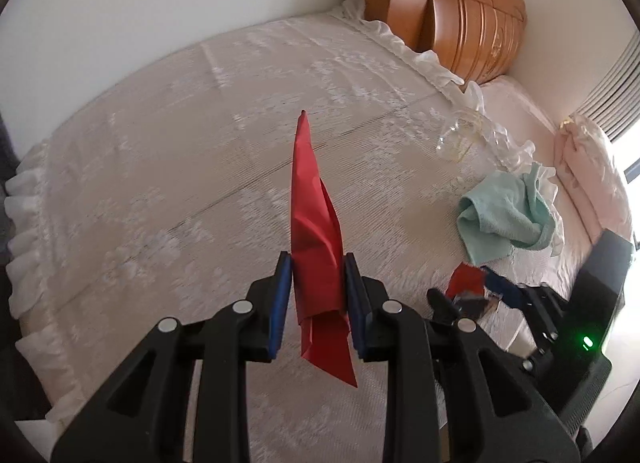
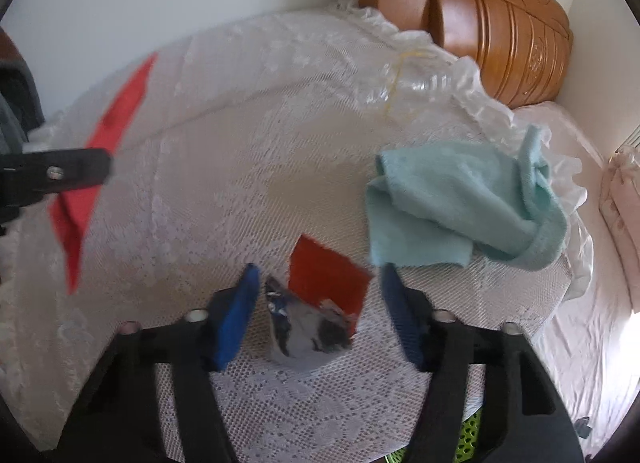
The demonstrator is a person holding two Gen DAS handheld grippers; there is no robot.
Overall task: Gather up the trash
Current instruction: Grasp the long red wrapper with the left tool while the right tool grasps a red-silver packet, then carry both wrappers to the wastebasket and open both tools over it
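Note:
My left gripper (image 1: 317,263) is shut on a long red plastic wrapper (image 1: 314,231) and holds it above the lace-covered table (image 1: 160,183). The same wrapper (image 2: 100,159) and left gripper (image 2: 110,166) show at the left of the right wrist view. My right gripper (image 2: 318,275) is open, its blue pads on either side of a torn red and silver snack packet (image 2: 320,303) lying on the lace cloth. In the left wrist view the right gripper (image 1: 468,283) and that packet (image 1: 466,283) appear at the lower right.
A crumpled mint-green towel (image 2: 460,215) lies just beyond the packet, to the right. A clear plastic bottle (image 2: 412,83) lies further back near the frilled cloth edge. A wooden headboard (image 2: 500,23) and a pink bed (image 2: 580,303) are to the right. A green basket (image 2: 468,439) shows below the table edge.

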